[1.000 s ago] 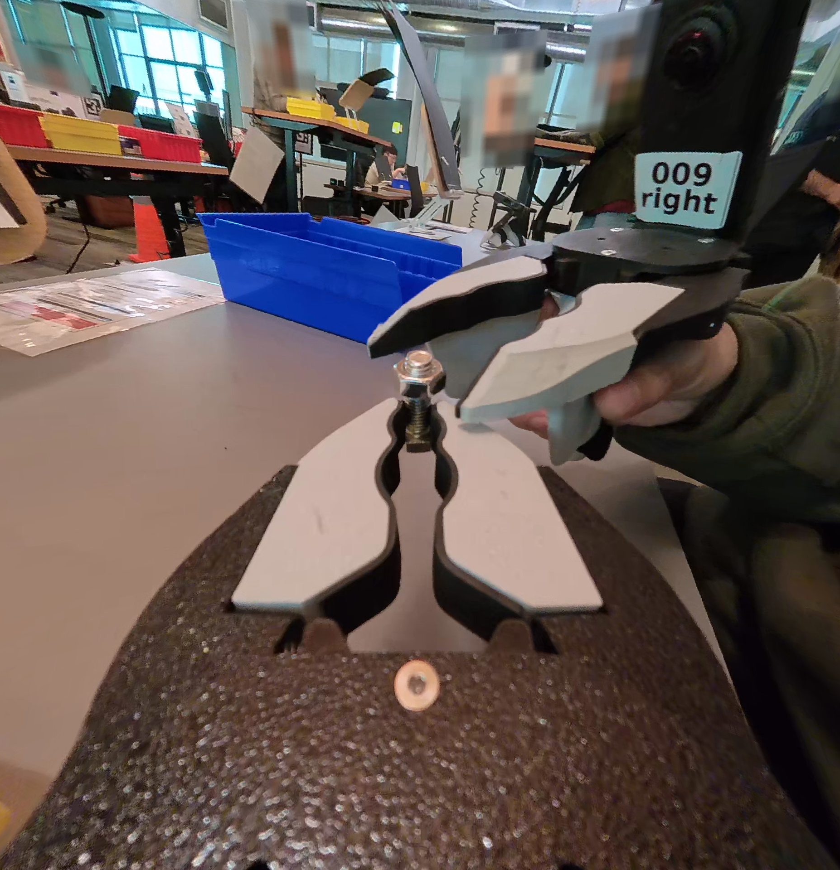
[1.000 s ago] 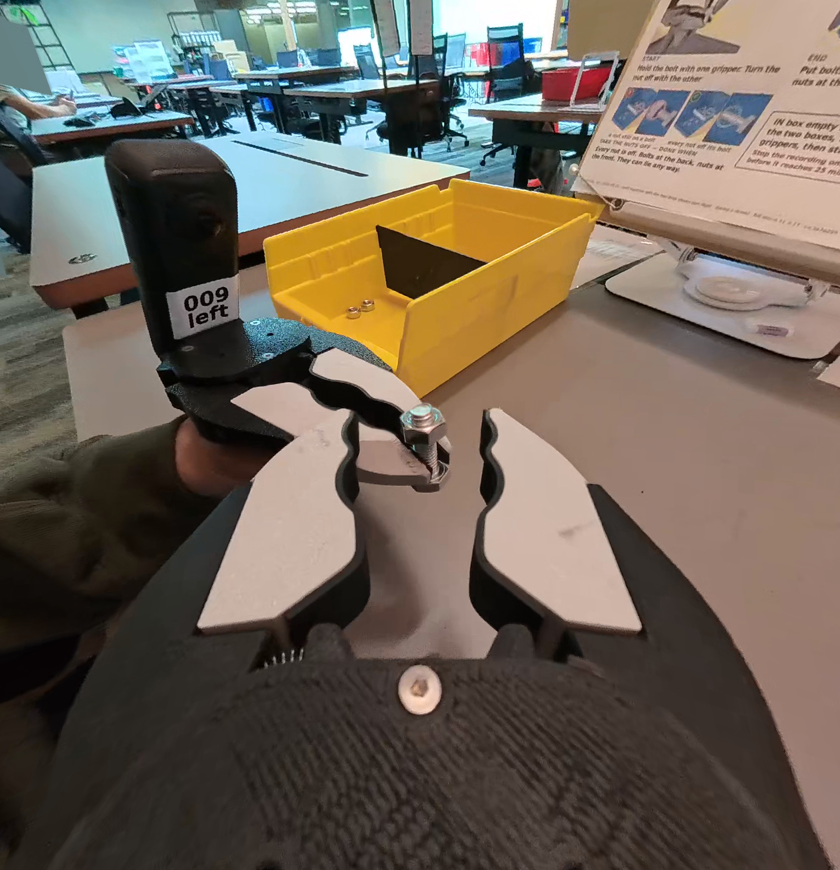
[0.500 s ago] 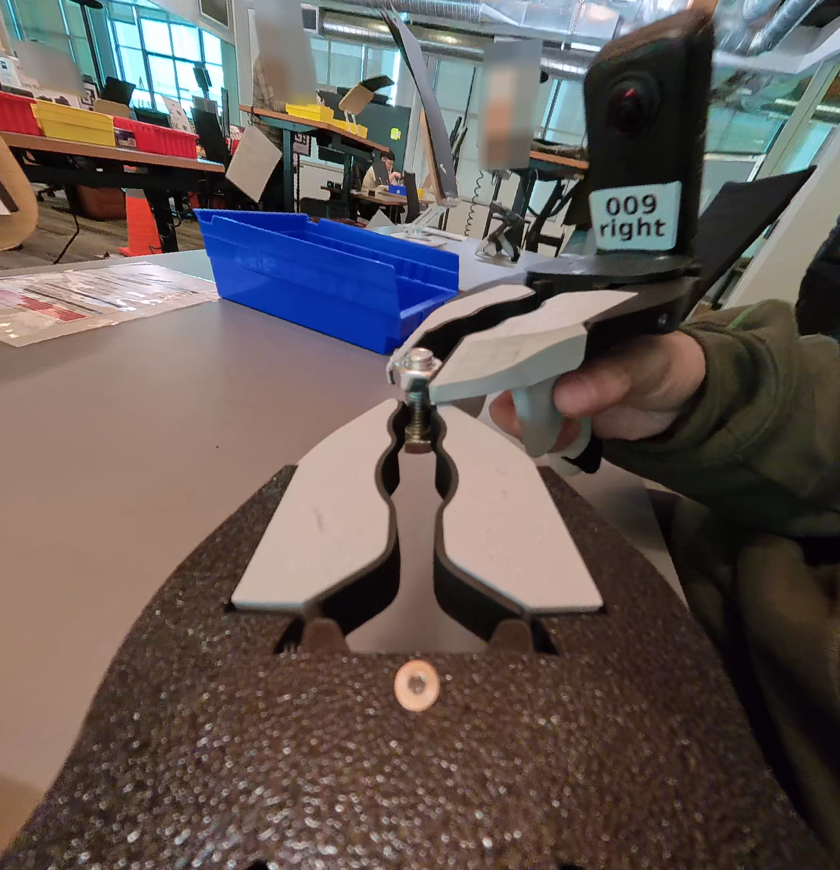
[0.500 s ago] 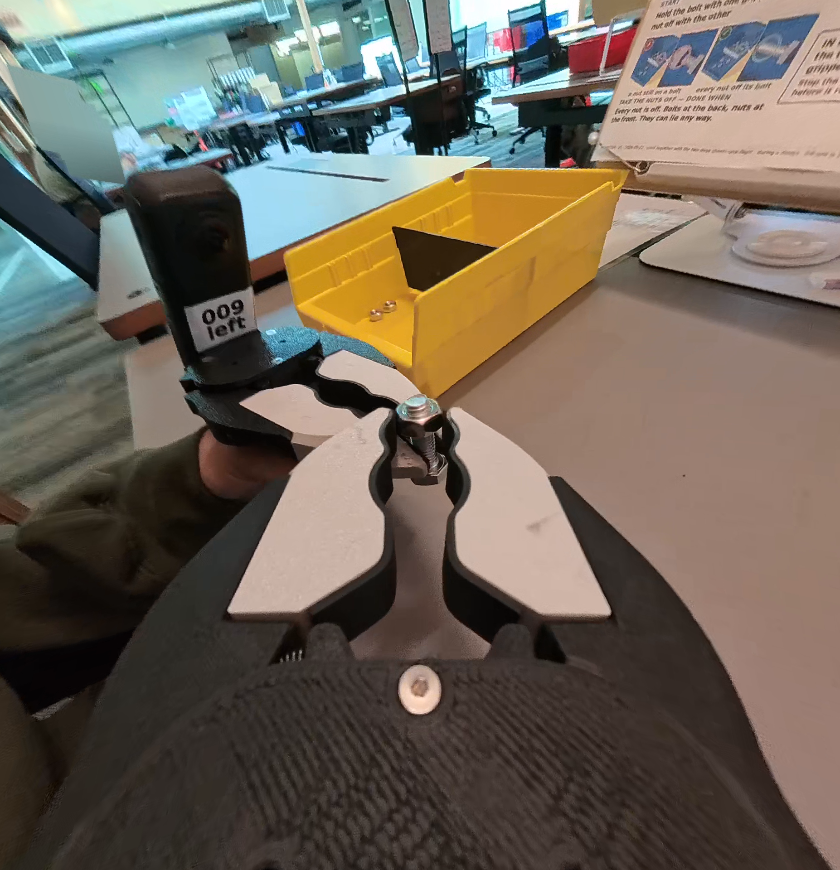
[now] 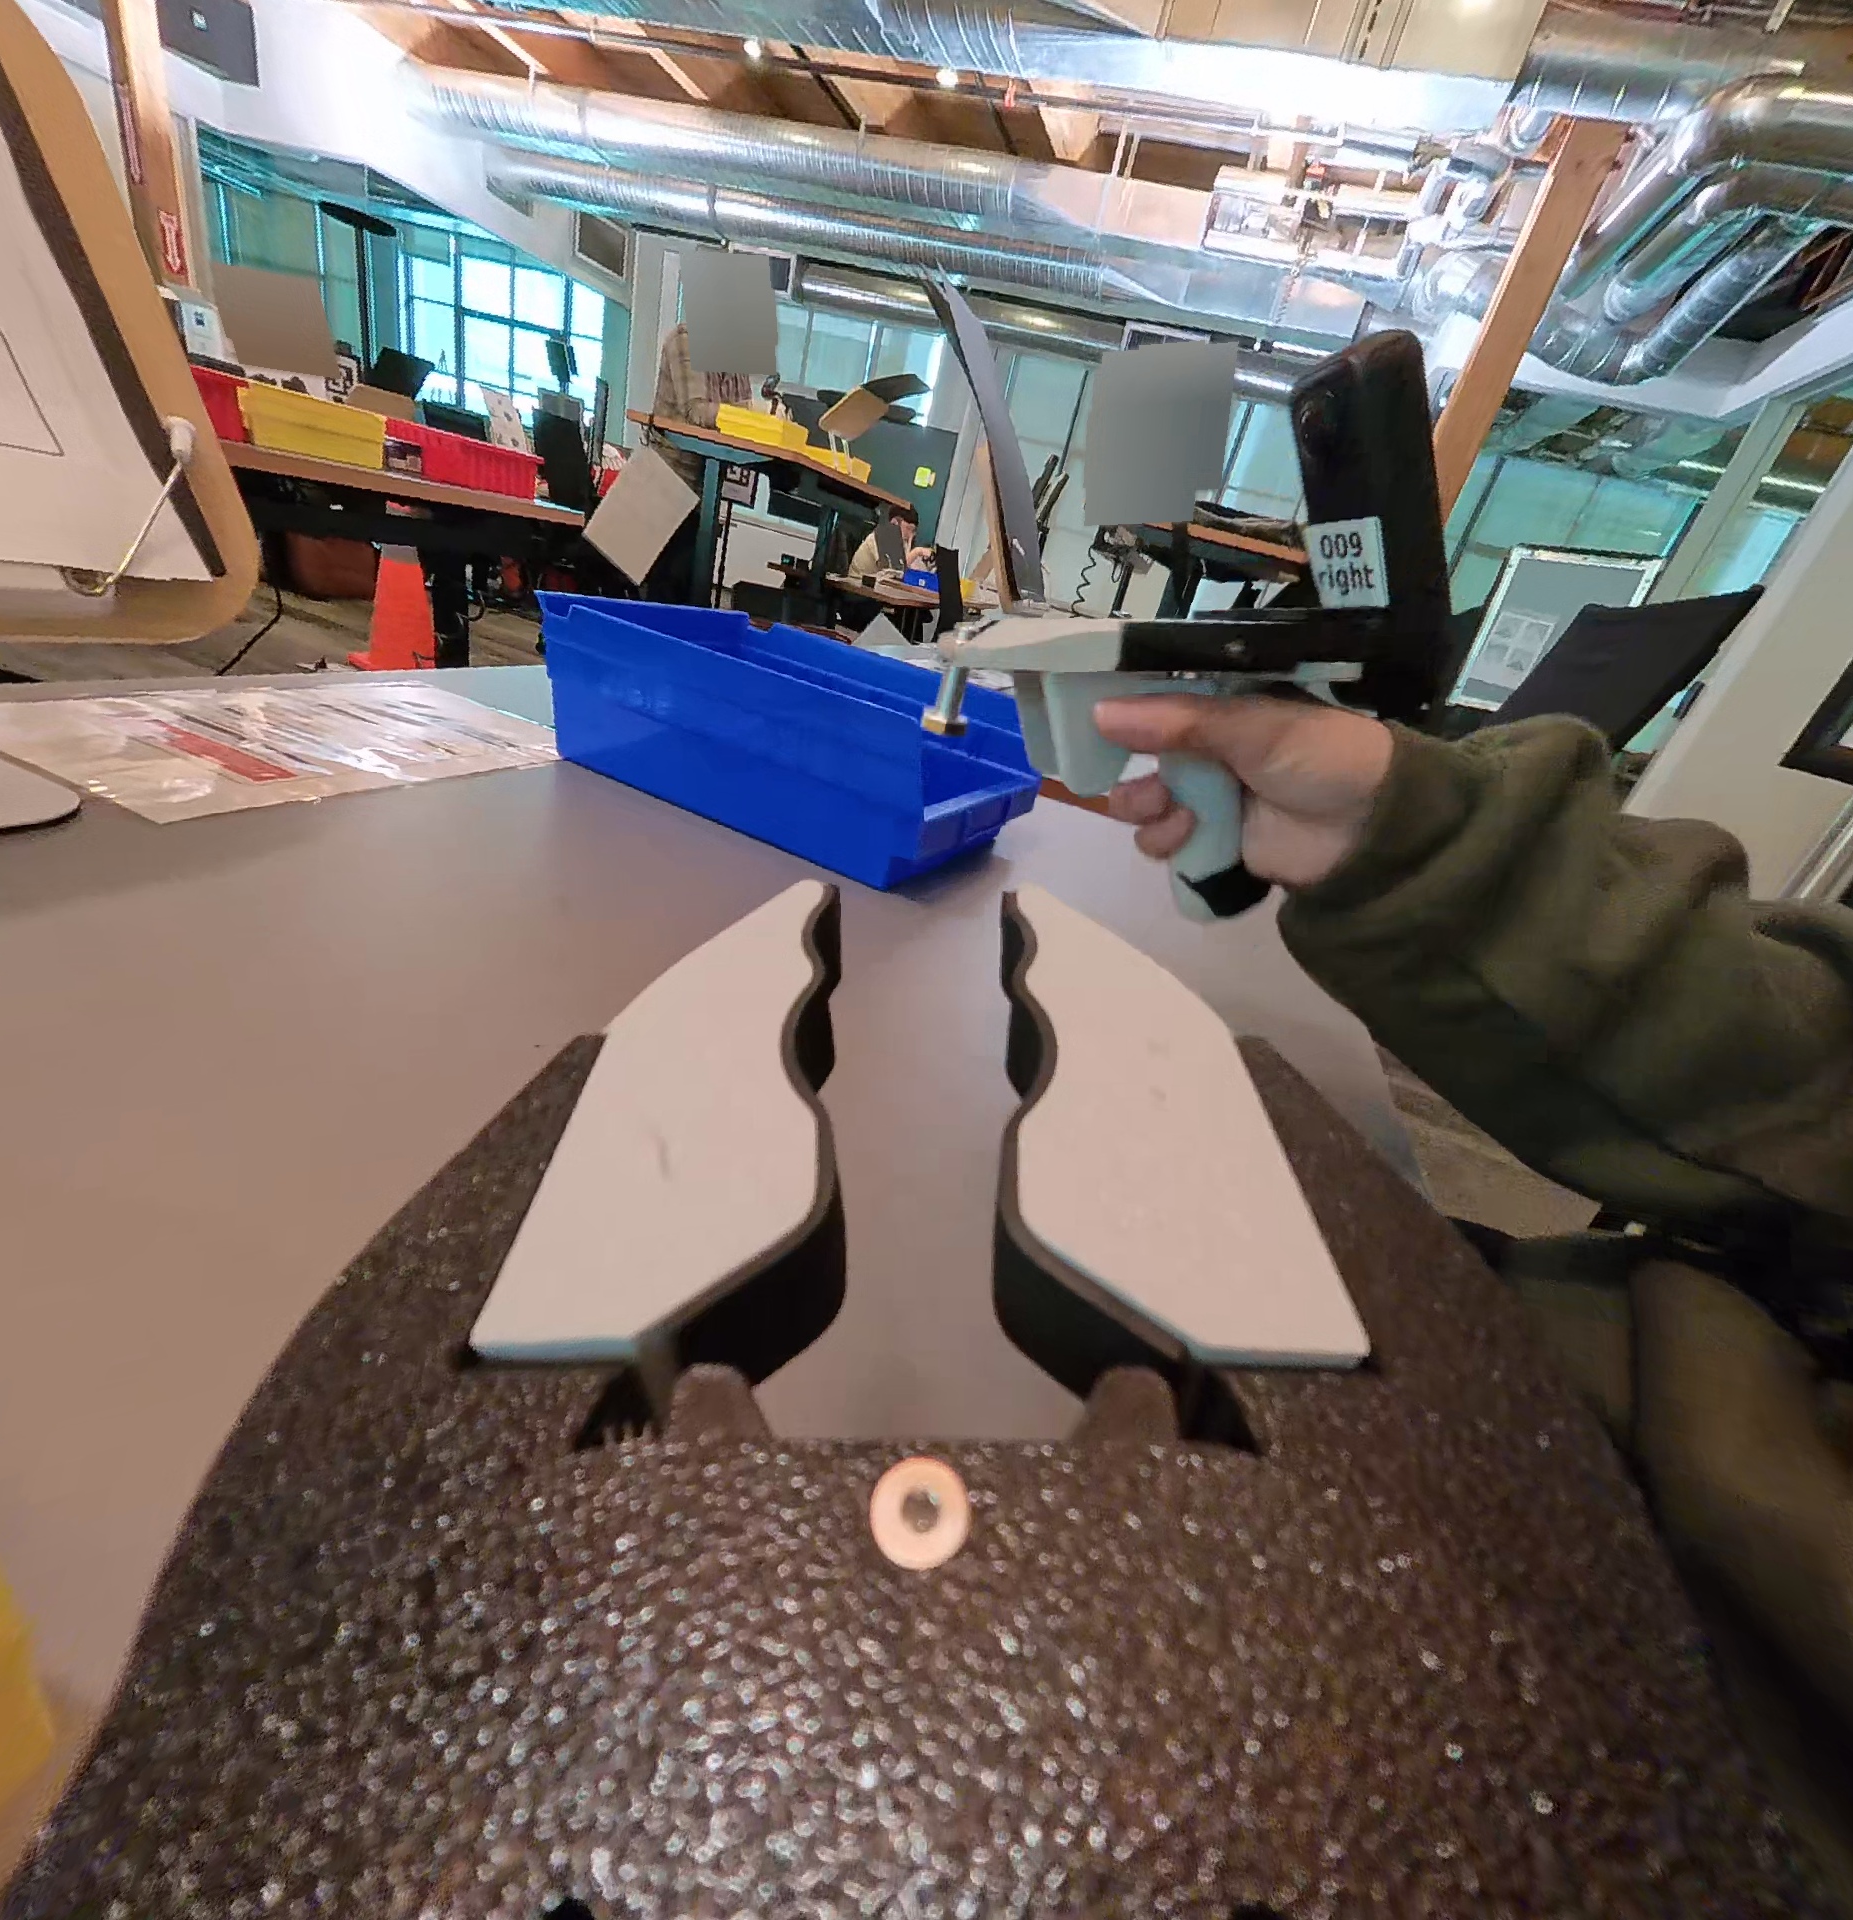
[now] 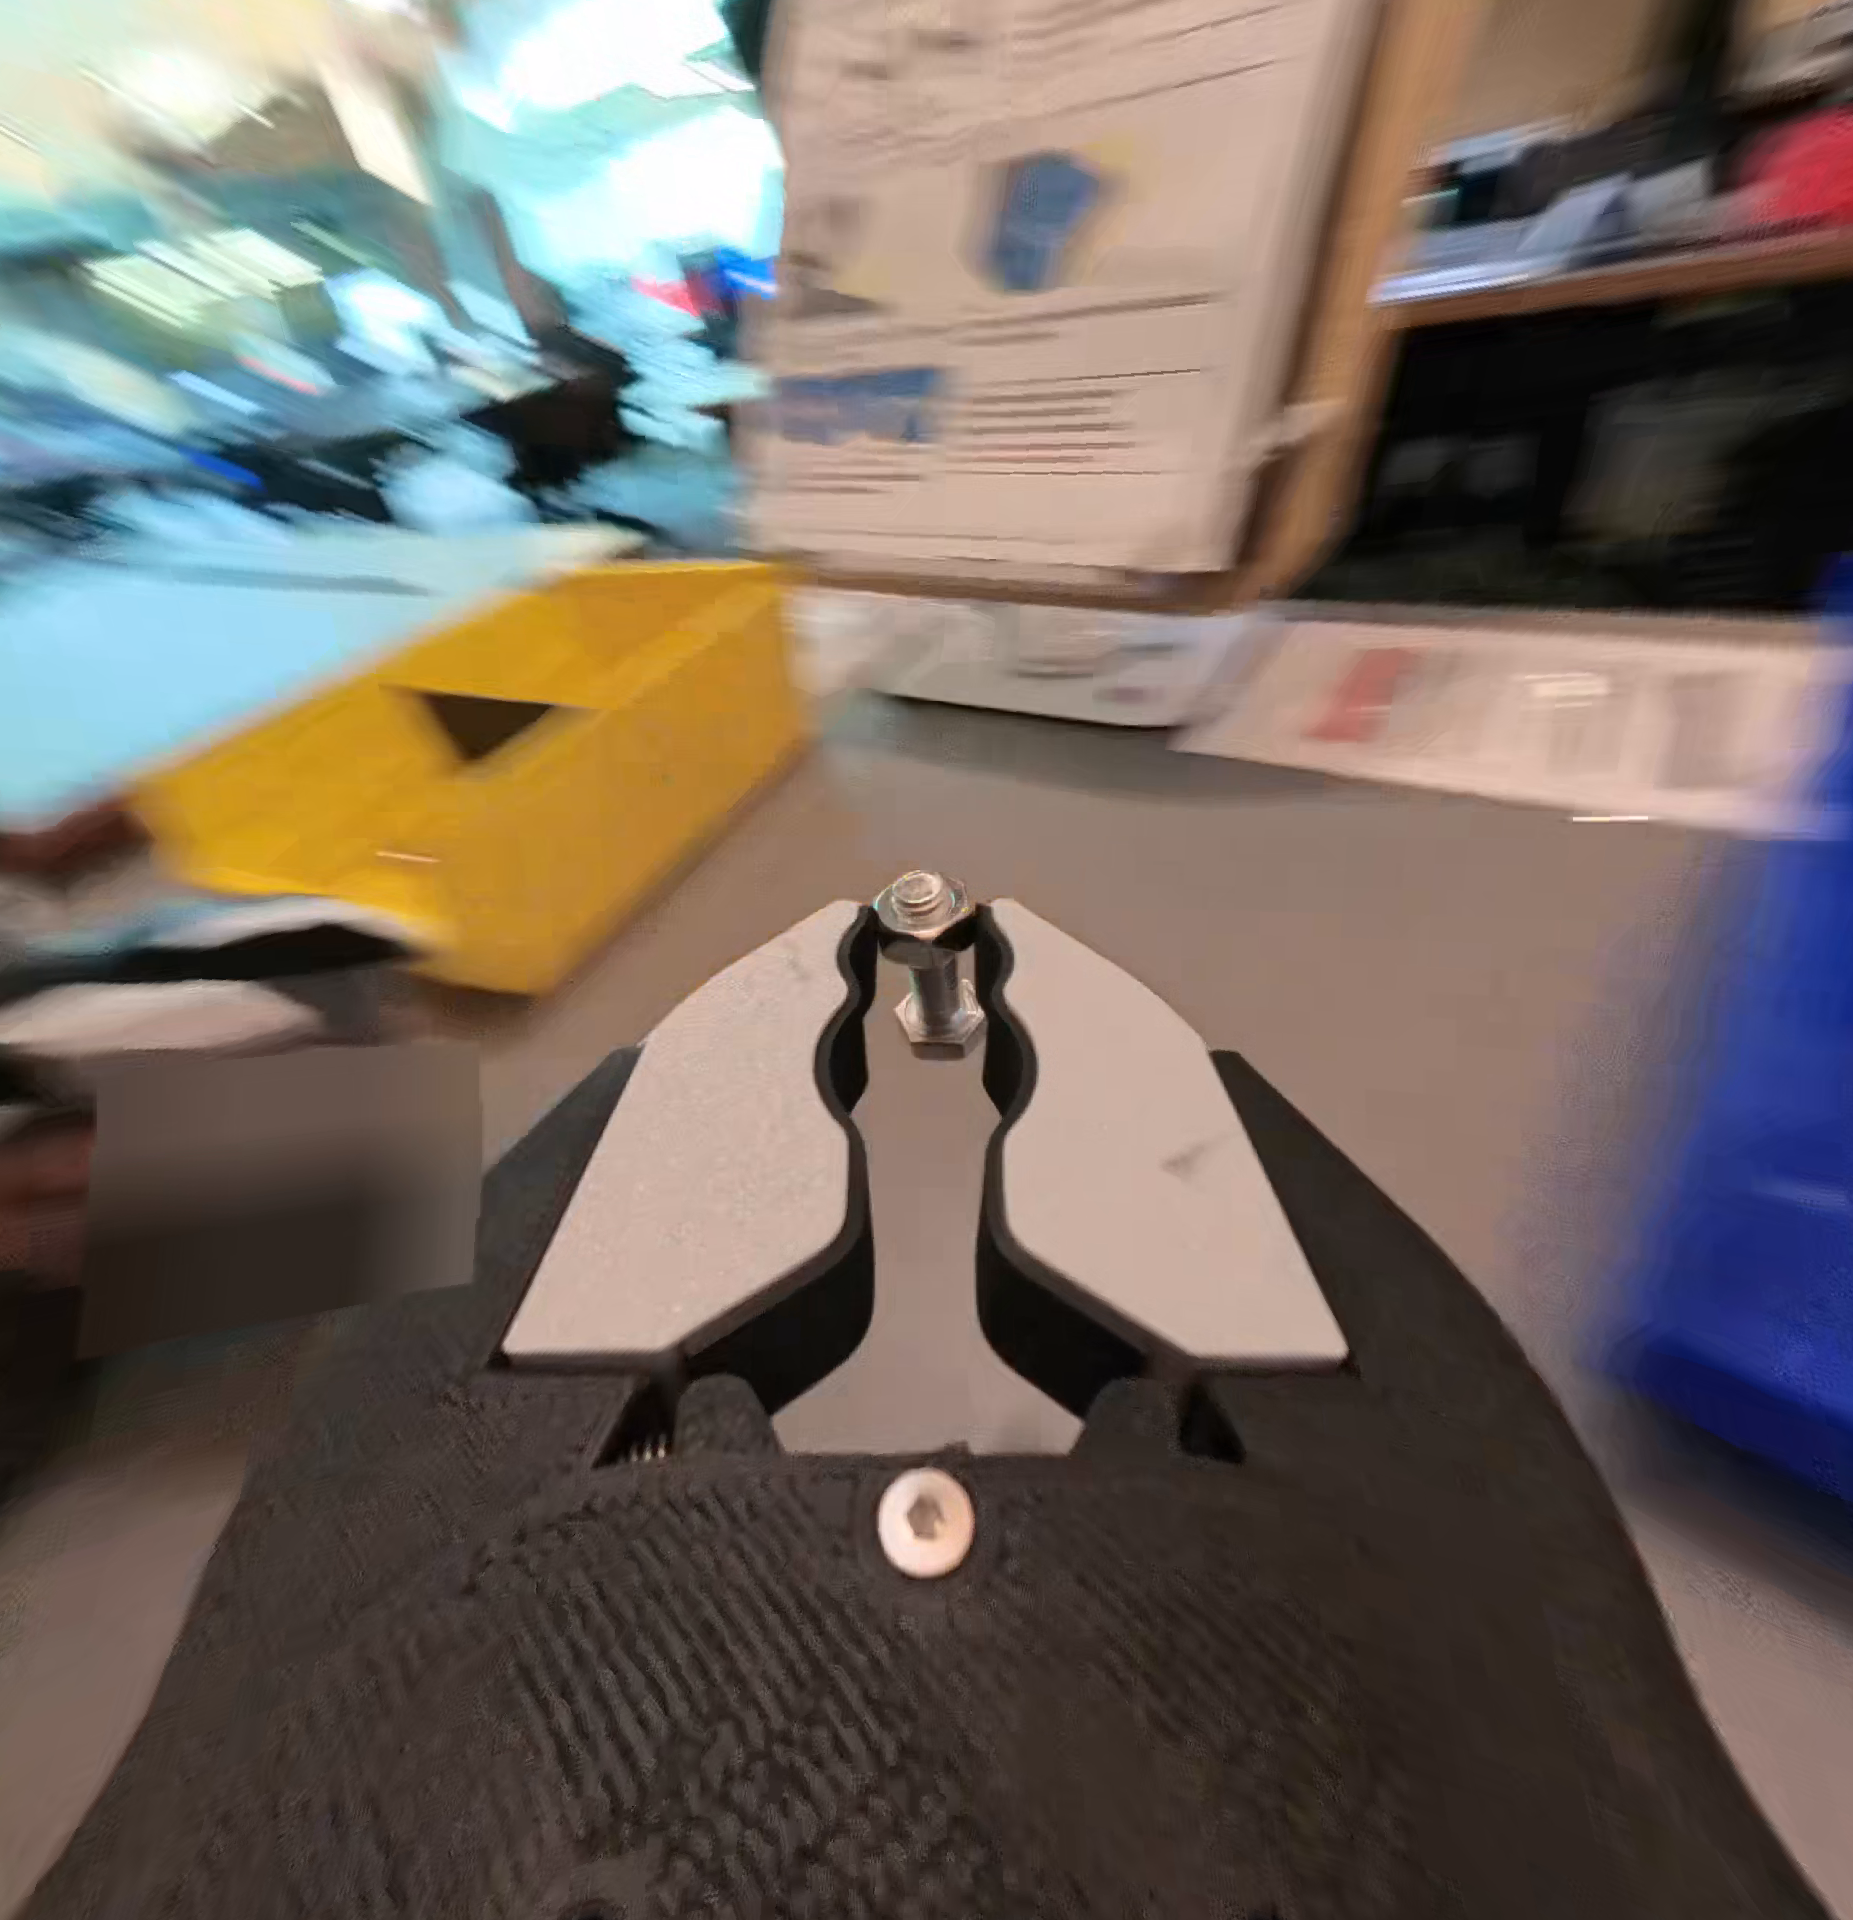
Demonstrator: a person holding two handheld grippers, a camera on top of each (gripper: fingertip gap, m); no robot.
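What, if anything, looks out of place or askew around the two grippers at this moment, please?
Nothing looks damaged or spilled. The right gripper pinches a nut with its bolt dangling below; the left gripper is open and empty.

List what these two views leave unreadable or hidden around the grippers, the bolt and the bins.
- Yellow bin: right wrist view, motion blur hides its contents.
- Blue bin: left wrist view, its near wall hides the inside; cut by the edge in the right wrist view.
- Bolt in the right gripper: thread state too small.
- Left gripper: open, empty; absent from the right wrist view.
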